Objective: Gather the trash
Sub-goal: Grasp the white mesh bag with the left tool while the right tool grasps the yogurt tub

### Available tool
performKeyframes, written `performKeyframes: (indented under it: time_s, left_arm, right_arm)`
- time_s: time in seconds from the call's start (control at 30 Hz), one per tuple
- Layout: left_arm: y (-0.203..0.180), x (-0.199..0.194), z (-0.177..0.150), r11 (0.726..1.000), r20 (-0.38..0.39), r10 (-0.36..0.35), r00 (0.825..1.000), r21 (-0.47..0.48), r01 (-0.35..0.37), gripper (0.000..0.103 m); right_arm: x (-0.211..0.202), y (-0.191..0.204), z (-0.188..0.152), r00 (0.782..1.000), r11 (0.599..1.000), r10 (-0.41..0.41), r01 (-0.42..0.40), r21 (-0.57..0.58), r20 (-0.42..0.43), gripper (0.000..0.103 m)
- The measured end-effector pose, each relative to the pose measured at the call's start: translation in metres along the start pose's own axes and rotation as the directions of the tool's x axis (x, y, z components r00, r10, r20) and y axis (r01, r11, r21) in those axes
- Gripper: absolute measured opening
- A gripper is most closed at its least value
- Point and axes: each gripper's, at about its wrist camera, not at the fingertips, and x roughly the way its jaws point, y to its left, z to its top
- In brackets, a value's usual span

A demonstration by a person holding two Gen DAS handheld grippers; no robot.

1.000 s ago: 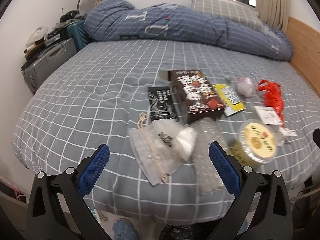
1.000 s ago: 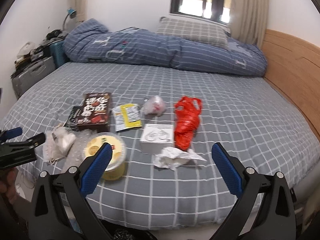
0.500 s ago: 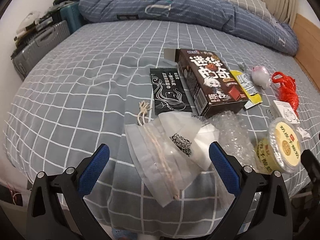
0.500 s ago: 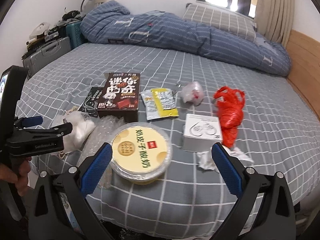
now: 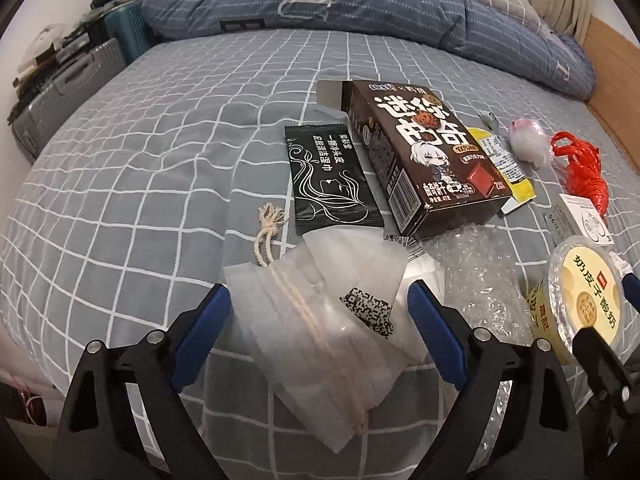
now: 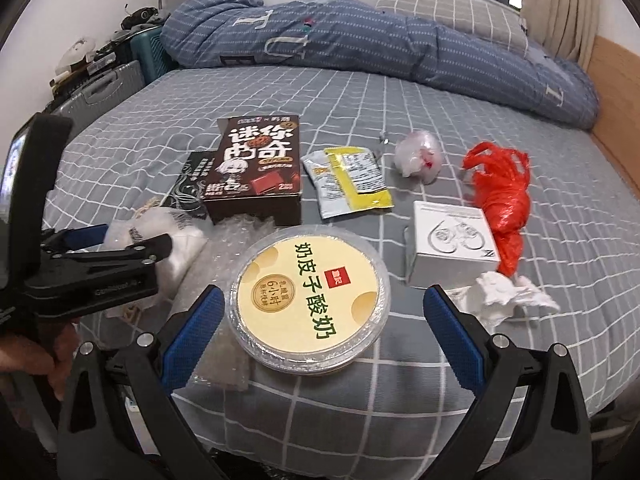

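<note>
Trash lies on the grey checked bed. My left gripper (image 5: 318, 308) is open, its blue fingers either side of a translucent drawstring pouch (image 5: 320, 312). My right gripper (image 6: 320, 312) is open around a round yellow-lidded yogurt tub (image 6: 308, 300), which also shows in the left wrist view (image 5: 580, 304). Beyond lie a brown snack box (image 6: 256, 168), a black sachet (image 5: 332, 180), bubble wrap (image 5: 480, 280), a yellow wrapper (image 6: 352, 180), a white box (image 6: 452, 248), a red plastic bag (image 6: 504, 200), a crumpled tissue (image 6: 504, 296) and a wadded clear bag (image 6: 420, 156).
A rolled blue duvet (image 6: 360, 40) and pillow (image 6: 448, 4) lie at the head of the bed. Suitcases (image 6: 104, 84) stand left of the bed. A wooden bed frame (image 6: 616, 92) runs along the right. The left gripper (image 6: 104, 256) shows in the right wrist view.
Both grippers have moved forward and down toward the bed. The pouch now lies between the left fingers and the yogurt tub between the right fingers.
</note>
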Motion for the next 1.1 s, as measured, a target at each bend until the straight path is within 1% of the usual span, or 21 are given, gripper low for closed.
performKeyframes:
  time_s: [0.17,0.3,0.4,0.43,0.5,0.57,0.67,0.8,0.83,0.87,0.93,1.0,1.03,1.07,1.1]
  left_arm:
    - [0.002,0.003,-0.001,0.998,-0.017,-0.061,0.998,-0.026,0.061,0.073]
    - [-0.001,0.006,-0.002,0.997,-0.017,-0.072,0.997,-0.023,0.071,0.066]
    - [-0.003,0.006,-0.003,0.997,-0.015,-0.078,0.997,-0.021,0.078,0.057]
    - [-0.003,0.006,-0.003,0.996,-0.017,-0.089,0.996,-0.023,0.089,0.053]
    - [-0.004,0.006,-0.004,0.996,-0.013,-0.089,0.996,-0.023,0.088,0.048]
    - [-0.004,0.006,-0.004,0.995,-0.014,-0.094,0.995,-0.026,0.094,0.040]
    - [-0.003,0.005,-0.004,0.994,-0.013,-0.105,0.994,-0.037,0.104,0.036]
    - [-0.004,0.007,-0.006,0.995,-0.010,-0.095,0.995,-0.028,0.095,0.036]
    - [-0.004,0.007,-0.007,0.996,-0.006,-0.086,0.996,-0.026,0.086,0.044]
    - [-0.004,0.007,-0.007,0.998,-0.001,-0.063,0.998,-0.025,0.063,0.056]
    - [-0.003,0.009,-0.008,0.999,0.007,-0.033,0.999,-0.030,0.033,0.064]
    - [-0.001,0.010,-0.008,0.998,0.006,-0.047,0.999,-0.041,0.047,0.064]
    - [-0.001,0.011,-0.008,0.998,0.003,-0.056,0.998,-0.043,0.056,0.061]
    - [-0.001,0.012,-0.008,0.997,0.001,-0.067,0.998,-0.043,0.067,0.054]
    - [-0.002,0.012,-0.008,0.996,-0.003,-0.083,0.997,-0.043,0.083,0.050]
  right_arm:
    - [0.001,0.005,0.000,1.000,1.000,0.007,-0.007,-0.007,-0.001,0.096]
    - [0.002,0.007,-0.001,1.000,1.000,0.011,-0.011,-0.007,-0.006,0.095]
    - [0.001,0.009,-0.002,1.000,1.000,0.013,-0.013,-0.012,-0.006,0.095]
    - [0.001,0.010,-0.002,1.000,1.000,0.013,-0.013,-0.017,-0.006,0.095]
    - [-0.001,0.012,-0.002,1.000,1.000,0.005,-0.005,-0.016,-0.001,0.095]
    - [-0.001,0.012,-0.002,1.000,1.000,0.004,-0.004,-0.013,-0.001,0.096]
    - [0.003,0.011,-0.003,1.000,1.000,-0.025,0.025,-0.011,-0.010,0.096]
    - [0.011,0.006,-0.005,0.998,0.999,-0.042,0.043,0.017,-0.039,0.096]
    - [0.011,0.004,-0.005,0.998,0.999,-0.043,0.044,0.024,-0.037,0.096]
    - [0.011,0.004,-0.004,0.998,0.999,-0.045,0.046,0.026,-0.036,0.096]
    - [0.012,0.002,-0.004,0.998,0.998,-0.047,0.048,0.032,-0.034,0.096]
    - [0.013,0.001,-0.005,0.998,0.998,-0.045,0.046,0.036,-0.038,0.095]
    - [0.014,0.002,-0.005,0.998,0.998,-0.045,0.046,0.034,-0.035,0.095]
    - [0.014,0.003,-0.005,0.998,0.998,-0.047,0.048,0.029,-0.032,0.094]
    - [0.014,0.004,-0.005,0.998,0.999,-0.047,0.048,0.025,-0.033,0.090]
